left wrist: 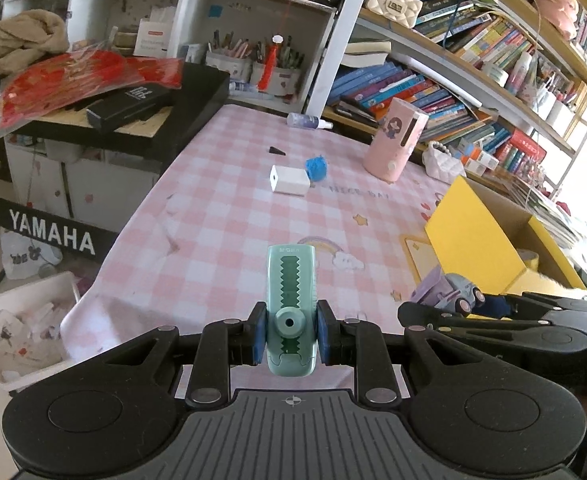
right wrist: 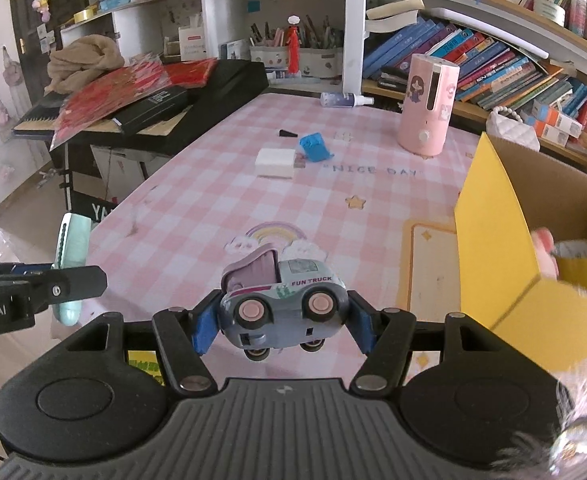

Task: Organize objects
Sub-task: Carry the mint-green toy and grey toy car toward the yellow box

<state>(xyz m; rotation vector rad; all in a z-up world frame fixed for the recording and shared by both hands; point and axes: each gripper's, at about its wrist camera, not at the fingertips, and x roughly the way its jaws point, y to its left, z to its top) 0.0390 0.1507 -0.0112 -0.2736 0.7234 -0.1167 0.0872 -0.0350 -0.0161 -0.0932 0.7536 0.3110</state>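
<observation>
Toys fill both of my grippers: my left gripper [left wrist: 289, 334] is clamped on a mint-green eraser holder [left wrist: 291, 308], its blue pads [left wrist: 258, 336] pressing the sides, with the holder sticking forward past the fingertips. My right gripper [right wrist: 283, 326] grips a grey-and-lilac toy truck [right wrist: 283, 304] marked FUN TRUCK, held on its side, wheels facing my camera, pads spread wide against its two ends. Both loads hang clear above the near end of the pink checked tablecloth [right wrist: 197, 200].

Ahead of the left gripper the cloth lies bare for a good stretch; its left edge drops off toward a black keyboard stand [left wrist: 49, 236] and a white bin [left wrist: 21, 324] on the floor. Just right of the right gripper stands an open yellow cardboard box [right wrist: 497, 232] with a roll of gold tape [right wrist: 583, 264] inside; its near flap juts toward me.

Farther ahead, well apart from both grippers, lie a white block [right wrist: 275, 163] and a blue crumpled thing [right wrist: 313, 146] just beside each other, a small black wedge [right wrist: 291, 133], a spray bottle [right wrist: 343, 99] on its side, and an upright pink canister [right wrist: 427, 106] off to the right
</observation>
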